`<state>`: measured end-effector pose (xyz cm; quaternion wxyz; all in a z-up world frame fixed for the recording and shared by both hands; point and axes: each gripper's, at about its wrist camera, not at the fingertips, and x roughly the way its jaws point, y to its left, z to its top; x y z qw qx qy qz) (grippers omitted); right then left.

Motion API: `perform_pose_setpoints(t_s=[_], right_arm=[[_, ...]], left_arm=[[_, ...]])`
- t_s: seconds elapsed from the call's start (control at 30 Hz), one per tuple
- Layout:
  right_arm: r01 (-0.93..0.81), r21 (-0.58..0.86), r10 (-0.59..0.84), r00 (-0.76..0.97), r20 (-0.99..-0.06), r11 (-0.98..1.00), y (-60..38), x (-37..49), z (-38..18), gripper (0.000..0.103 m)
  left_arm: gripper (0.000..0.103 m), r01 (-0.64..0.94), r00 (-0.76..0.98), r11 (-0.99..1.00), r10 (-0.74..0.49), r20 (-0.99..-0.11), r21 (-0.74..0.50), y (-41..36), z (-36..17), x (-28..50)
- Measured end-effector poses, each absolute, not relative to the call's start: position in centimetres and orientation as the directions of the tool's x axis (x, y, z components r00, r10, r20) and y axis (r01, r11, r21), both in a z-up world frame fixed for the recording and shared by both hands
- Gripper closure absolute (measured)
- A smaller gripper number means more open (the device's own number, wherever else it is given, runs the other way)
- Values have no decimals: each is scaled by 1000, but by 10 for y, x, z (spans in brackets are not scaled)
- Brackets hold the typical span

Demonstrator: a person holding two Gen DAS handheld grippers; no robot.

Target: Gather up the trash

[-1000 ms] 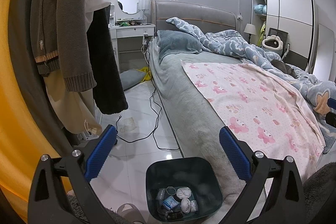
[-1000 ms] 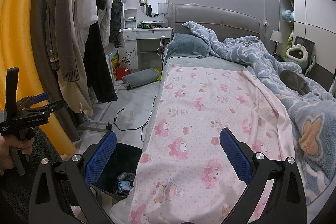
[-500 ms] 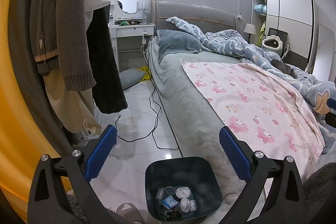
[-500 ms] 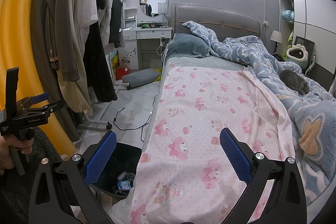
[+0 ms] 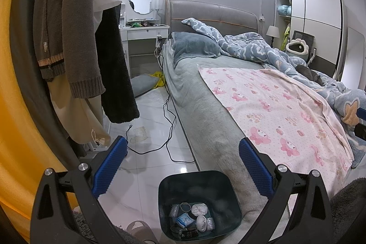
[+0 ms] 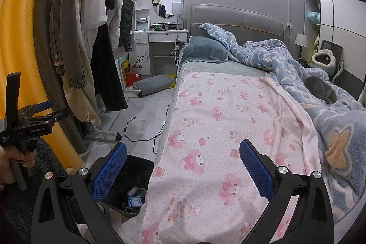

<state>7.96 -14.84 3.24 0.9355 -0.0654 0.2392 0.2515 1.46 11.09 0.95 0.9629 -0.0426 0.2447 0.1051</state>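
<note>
Both grippers empty, jaws spread wide. Left gripper [image 5: 181,162] hangs above dark trash bin [image 5: 199,177] at bed foot; bin holds tissue wads, wrappers. Loose scrap of paper [image 5: 139,134] lies on floor ahead and left of left fingers, beside black cable [image 5: 168,117], long axis unclear. Left gripper judged nearer; right gripper [image 6: 181,164] sits over pink sheet [image 6: 228,120]. Bin partly hidden by sheet edge in right view; scrap small, blurry
</note>
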Motion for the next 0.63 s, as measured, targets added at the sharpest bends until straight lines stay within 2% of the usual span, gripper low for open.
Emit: perform_pose_setpoints(t_s=[0.63], right_arm=[[-503, -2, 440, 759, -481, 865, -149, 80, 33, 3]], left_arm=[[3, -237, 848, 971, 187, -495, -38, 108, 6, 15]])
